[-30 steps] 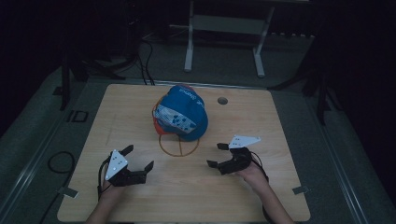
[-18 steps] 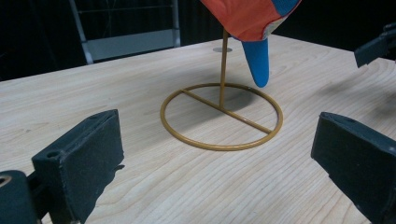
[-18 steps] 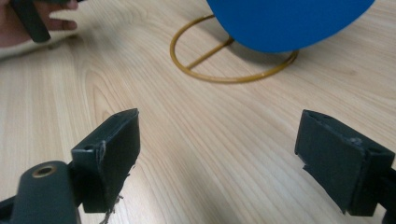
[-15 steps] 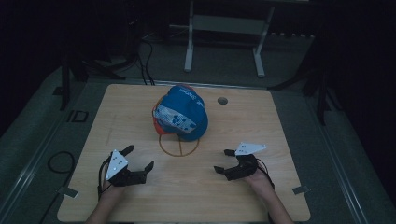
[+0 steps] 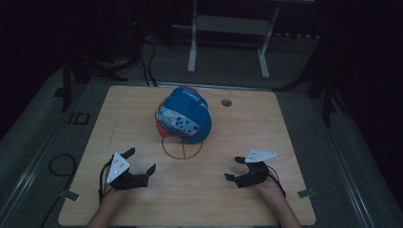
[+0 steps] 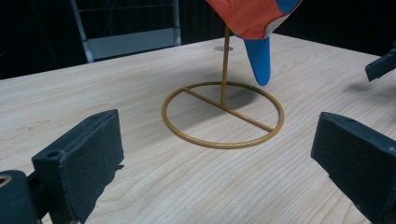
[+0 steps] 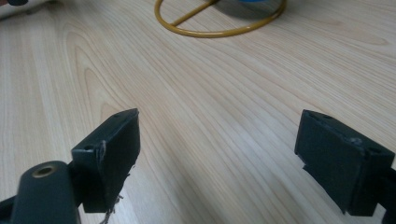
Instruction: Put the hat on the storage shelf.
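The cap [image 5: 184,115] hangs on the wire stand [image 5: 181,147] mid-table, lifted clear so you can grab it from either side. Your left gripper [image 5: 141,162] and right gripper [image 5: 235,168] rest near you, jaws apart, both empty, flanking it.

Your high view looks forward and down on the whole table [image 5: 266,128]. Your two gripper views sit low and close above the wood, both sharing the wire stand [image 6: 223,114] ring at their upper frames.
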Action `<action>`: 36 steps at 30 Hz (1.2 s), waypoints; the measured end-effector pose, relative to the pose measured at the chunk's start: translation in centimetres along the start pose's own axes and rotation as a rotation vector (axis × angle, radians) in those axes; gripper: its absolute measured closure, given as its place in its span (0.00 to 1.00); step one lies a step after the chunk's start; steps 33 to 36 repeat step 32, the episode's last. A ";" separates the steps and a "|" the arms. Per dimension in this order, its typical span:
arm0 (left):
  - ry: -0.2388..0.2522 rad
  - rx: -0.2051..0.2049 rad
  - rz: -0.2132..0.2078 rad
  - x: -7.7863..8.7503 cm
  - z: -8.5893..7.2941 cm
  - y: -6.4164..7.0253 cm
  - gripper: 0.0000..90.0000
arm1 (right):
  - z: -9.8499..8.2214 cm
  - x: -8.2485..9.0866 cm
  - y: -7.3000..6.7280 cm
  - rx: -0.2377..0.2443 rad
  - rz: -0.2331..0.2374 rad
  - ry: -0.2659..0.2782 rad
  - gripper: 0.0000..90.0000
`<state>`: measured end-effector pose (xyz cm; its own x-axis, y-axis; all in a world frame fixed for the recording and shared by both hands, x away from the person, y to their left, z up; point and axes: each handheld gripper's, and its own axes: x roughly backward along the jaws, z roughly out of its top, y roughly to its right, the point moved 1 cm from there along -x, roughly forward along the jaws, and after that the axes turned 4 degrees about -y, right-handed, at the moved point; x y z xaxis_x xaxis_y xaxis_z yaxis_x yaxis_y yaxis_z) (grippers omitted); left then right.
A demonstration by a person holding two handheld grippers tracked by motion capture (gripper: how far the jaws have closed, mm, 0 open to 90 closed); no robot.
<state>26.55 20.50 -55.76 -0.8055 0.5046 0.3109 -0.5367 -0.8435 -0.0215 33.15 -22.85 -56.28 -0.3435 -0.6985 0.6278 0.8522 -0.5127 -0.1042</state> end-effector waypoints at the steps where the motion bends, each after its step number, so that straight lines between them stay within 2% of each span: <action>1: 0.000 0.000 0.001 0.0 0.0 0.0 0.03 | 0.0 0.0 0.0 0.000 0.000 0.000 0.16; 6: -0.002 -0.002 0.001 0.0 0.0 0.0 0.03 | -1.0 1.0 0.1 -0.012 -0.024 0.002 0.16; 7: -0.002 -0.002 0.002 0.0 0.0 0.0 0.03 | -1.5 1.5 0.3 -0.023 -0.049 0.007 0.16; 9: -0.003 -0.004 0.002 0.0 0.0 0.0 0.03 | -1.7 1.7 0.4 -0.031 -0.055 0.011 0.16; 13: -0.006 -0.006 0.001 0.0 -0.1 0.0 0.03 | -2.6 2.6 1.4 -0.069 -0.106 0.021 0.16; 17: -0.007 -0.006 -0.001 -0.1 -0.1 0.1 0.03 | -2.8 2.9 1.8 -0.075 -0.137 0.028 0.16; 23: -0.013 -0.005 0.003 -0.1 -0.3 -0.1 0.03 | -2.9 3.1 2.4 -0.116 -0.159 0.049 0.16; 24: -0.013 -0.005 0.004 -0.1 -0.3 -0.1 0.03 | -2.9 3.1 2.5 -0.116 -0.170 0.050 0.16; 36: -0.021 -0.006 0.003 0.0 -0.4 -0.1 0.03 | -2.9 3.0 2.5 -0.113 -0.175 0.051 0.16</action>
